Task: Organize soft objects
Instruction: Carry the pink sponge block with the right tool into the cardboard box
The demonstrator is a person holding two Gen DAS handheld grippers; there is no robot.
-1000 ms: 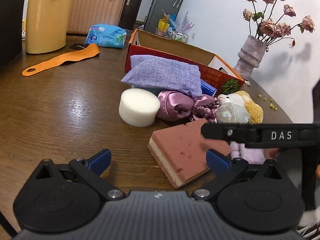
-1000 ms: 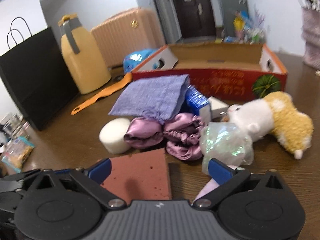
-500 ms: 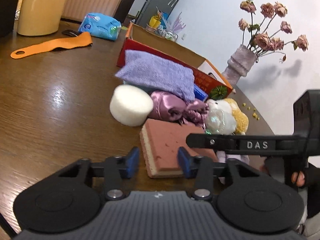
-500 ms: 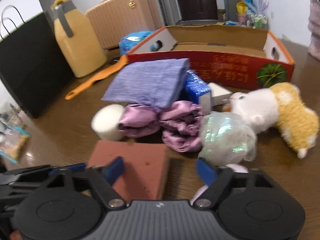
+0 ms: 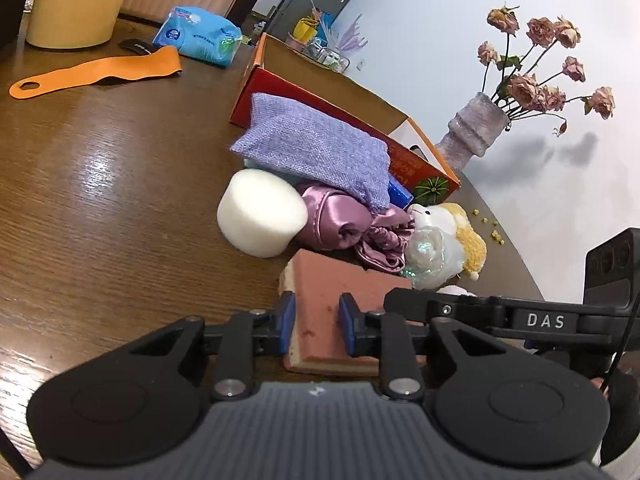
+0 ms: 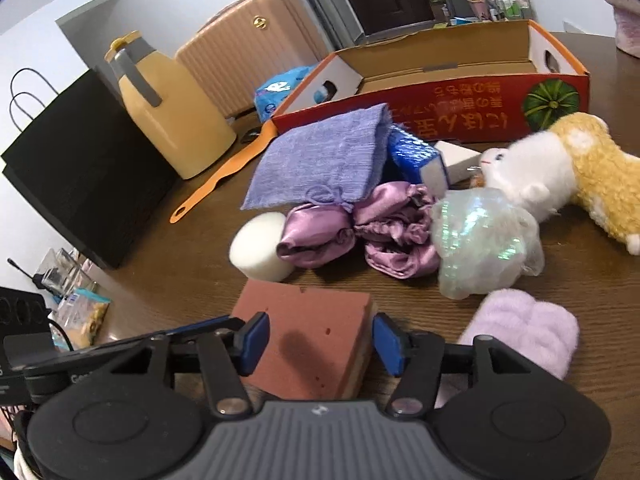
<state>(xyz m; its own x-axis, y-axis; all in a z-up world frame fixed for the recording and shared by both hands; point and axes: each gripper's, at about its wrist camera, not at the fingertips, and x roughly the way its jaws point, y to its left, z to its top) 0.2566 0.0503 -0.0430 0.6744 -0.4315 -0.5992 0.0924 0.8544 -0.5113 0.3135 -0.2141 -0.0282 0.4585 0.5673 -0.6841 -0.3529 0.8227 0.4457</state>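
Observation:
A reddish-brown sponge block (image 5: 320, 300) (image 6: 316, 332) lies on the wooden table nearest me. My left gripper (image 5: 316, 326) is shut on its near corner. My right gripper (image 6: 320, 338) straddles the same sponge with its blue pads either side, jaws partly closed and close to its edges. Behind lie a white foam cylinder (image 6: 260, 246), purple satin cloth (image 6: 360, 232), a lavender knit pouch (image 6: 324, 160), an iridescent mesh ball (image 6: 484, 240), a white-and-yellow plush toy (image 6: 560, 172) and a pale purple fluffy item (image 6: 524, 328). An open red cardboard box (image 6: 460, 76) stands behind the pile.
A yellow jug (image 6: 168, 108), an orange strap (image 6: 224, 172), a blue tissue pack (image 5: 200, 36) and a black paper bag (image 6: 72, 168) sit on the left. A vase of dried roses (image 5: 476, 132) stands at the right. A blue sponge (image 6: 416, 156) leans by the box.
Both grippers moved in over the reddish-brown sponge. The left gripper's jaws went from wide open to shut on the sponge. The right gripper's jaws narrowed around it.

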